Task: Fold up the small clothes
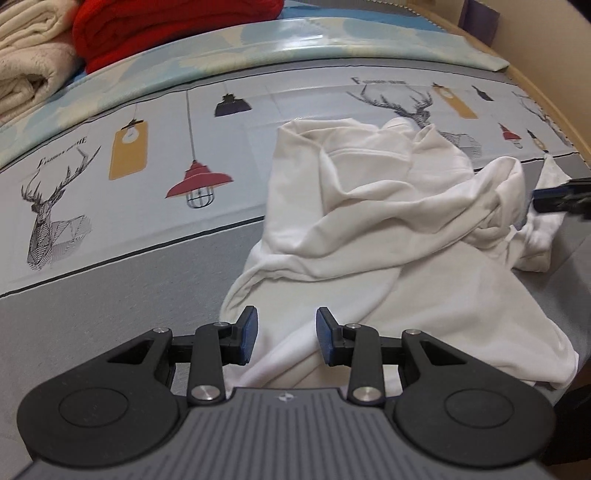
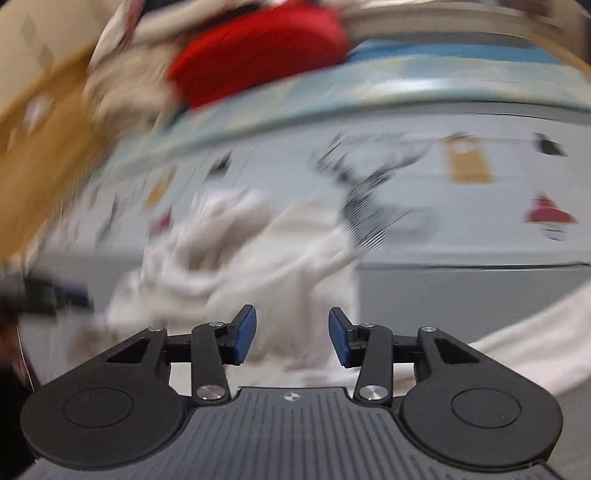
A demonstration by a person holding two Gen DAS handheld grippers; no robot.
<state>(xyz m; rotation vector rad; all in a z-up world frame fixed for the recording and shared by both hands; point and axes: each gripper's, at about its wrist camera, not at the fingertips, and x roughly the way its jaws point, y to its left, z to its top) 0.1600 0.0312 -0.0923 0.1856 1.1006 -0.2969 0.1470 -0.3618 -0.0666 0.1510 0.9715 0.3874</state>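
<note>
A crumpled white garment (image 1: 388,221) lies in a heap on the printed bed sheet (image 1: 129,166), its flat near part spread toward me. My left gripper (image 1: 286,334) hovers over that near edge, open, its blue pads apart and pressing on nothing. At the right edge of the left wrist view, the right gripper (image 1: 561,195) is beside the garment's far right fold. The right wrist view is heavily blurred. In it my right gripper (image 2: 291,336) is open with nothing gripped, facing the white garment (image 2: 240,258). The left gripper (image 2: 55,291) shows dark at the left.
A folded red cloth (image 1: 166,29) and a cream blanket (image 1: 29,55) are stacked at the back left, on a pale blue cover (image 1: 258,40). A wooden bed edge (image 1: 554,92) runs along the right. The sheet's grey band (image 1: 110,295) lies left of the garment.
</note>
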